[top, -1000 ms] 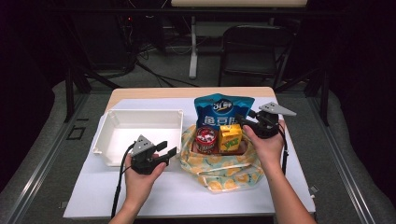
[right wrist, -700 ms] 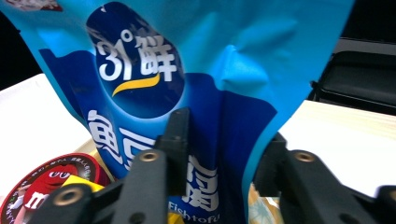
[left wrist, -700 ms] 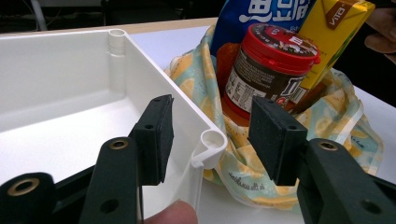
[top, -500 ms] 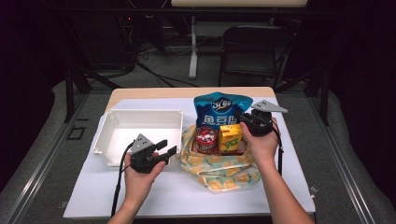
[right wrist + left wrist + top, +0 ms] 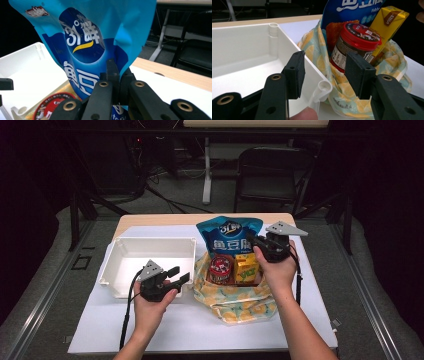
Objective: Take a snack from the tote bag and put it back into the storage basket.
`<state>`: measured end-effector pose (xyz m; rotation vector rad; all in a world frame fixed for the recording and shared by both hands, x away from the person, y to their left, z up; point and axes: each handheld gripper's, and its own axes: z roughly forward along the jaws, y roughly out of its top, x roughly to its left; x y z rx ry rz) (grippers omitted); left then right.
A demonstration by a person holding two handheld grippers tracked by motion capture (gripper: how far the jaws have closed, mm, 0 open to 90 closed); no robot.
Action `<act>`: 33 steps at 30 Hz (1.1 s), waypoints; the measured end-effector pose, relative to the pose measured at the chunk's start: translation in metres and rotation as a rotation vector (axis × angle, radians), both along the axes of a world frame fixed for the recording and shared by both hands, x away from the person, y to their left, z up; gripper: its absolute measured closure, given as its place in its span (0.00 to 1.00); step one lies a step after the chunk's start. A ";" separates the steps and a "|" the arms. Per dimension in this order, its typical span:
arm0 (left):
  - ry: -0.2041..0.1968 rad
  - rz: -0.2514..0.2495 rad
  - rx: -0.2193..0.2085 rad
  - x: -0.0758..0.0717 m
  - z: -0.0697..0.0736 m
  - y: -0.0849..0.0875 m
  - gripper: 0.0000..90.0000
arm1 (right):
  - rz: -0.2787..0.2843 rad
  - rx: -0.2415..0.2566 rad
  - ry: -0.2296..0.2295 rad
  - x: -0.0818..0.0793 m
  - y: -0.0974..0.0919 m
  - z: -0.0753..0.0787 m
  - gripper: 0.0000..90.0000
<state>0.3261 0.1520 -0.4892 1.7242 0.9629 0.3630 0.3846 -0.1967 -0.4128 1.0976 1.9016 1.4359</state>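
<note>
Dark floor and a folding chair lie behind a small table covered with a white sheet. On it a lemon-print cloth bag sits open, with a white plastic bin just beside it. The right gripper is clamped shut on the edge of the blue snack bag, pinching the foil between its pads; its jaws have just been closing. The pouch stands upright at the back of the cloth bag, behind a red-lidded jar and a yellow juice carton, so taking it by its free side edge looks like the easy way to lift it clear without disturbing those two (both lean against it). The left gripper hovers half open over the bin's near corner, holding nothing, probably waiting to take the next item or steady the cloth.
</note>
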 end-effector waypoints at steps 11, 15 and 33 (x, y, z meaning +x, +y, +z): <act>-0.023 0.005 -0.011 0.009 0.014 -0.002 0.56 | 0.009 0.025 -0.042 -0.005 0.004 0.026 1.00; -0.034 0.007 -0.020 0.013 0.022 -0.004 0.56 | 0.012 0.026 -0.056 -0.006 0.009 0.034 1.00; -0.078 0.006 -0.022 0.035 0.049 -0.010 0.50 | 0.016 0.053 -0.075 -0.001 0.026 0.051 1.00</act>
